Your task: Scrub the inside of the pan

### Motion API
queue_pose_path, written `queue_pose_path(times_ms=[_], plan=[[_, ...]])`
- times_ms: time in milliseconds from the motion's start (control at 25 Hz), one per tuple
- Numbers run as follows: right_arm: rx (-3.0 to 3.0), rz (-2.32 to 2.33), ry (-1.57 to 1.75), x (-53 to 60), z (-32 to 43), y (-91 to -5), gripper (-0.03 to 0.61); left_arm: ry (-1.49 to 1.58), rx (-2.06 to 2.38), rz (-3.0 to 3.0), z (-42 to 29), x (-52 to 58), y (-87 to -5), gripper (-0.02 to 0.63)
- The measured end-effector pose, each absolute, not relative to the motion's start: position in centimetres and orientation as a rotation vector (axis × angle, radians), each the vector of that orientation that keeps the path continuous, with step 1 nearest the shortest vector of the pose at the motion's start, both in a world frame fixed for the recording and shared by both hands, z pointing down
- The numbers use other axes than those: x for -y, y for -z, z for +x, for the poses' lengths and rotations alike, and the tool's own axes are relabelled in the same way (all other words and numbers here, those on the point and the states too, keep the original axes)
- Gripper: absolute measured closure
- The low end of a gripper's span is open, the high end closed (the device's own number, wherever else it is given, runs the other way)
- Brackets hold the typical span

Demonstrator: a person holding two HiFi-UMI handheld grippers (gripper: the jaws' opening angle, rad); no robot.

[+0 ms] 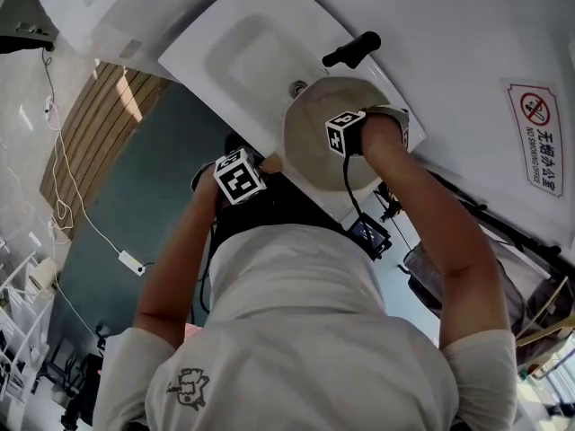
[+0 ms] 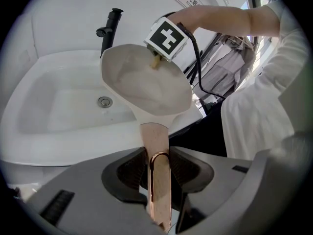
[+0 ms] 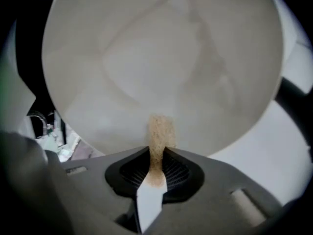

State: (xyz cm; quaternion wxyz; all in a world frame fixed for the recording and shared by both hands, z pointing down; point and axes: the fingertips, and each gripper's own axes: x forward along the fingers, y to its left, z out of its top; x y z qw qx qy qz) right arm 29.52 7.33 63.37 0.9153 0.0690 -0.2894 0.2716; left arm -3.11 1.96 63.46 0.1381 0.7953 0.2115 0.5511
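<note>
A cream-coloured pan (image 2: 142, 82) is held tilted over a white sink (image 2: 54, 106), its inside facing the person. My left gripper (image 2: 157, 163) is shut on the pan's rose-gold handle (image 2: 156, 146), which runs up between the jaws. My right gripper (image 3: 156, 168) is shut on a thin tan scrub pad (image 3: 157, 136). The pad's tip rests against the pan's inside (image 3: 161, 62) near the rim. In the head view the right gripper's marker cube (image 1: 346, 131) sits over the pan (image 1: 314, 151), and the left cube (image 1: 238, 176) is below its left edge.
A black faucet (image 2: 110, 28) stands at the back of the sink, with the drain (image 2: 104, 101) under the pan. A no-smoking sign (image 1: 539, 133) hangs on the white wall. A cable (image 2: 198, 67) trails from the right gripper. Grey cloth on a rack (image 2: 230, 58) stands at the right.
</note>
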Motion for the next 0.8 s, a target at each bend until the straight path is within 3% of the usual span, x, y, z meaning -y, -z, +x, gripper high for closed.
queue_pose_path(times_ms=[320, 800], plan=[[0.790, 0.511, 0.004, 3.3, 28.1, -62.2, 0.509, -1.605, -0.610, 2.307, -3.0, -1.9, -63.5, 0.459], [1.063, 0.679, 0.380, 8.7, 21.7, -64.2, 0.508, -1.644, -0.644, 2.337, -2.8, -1.9, -63.5, 0.454]])
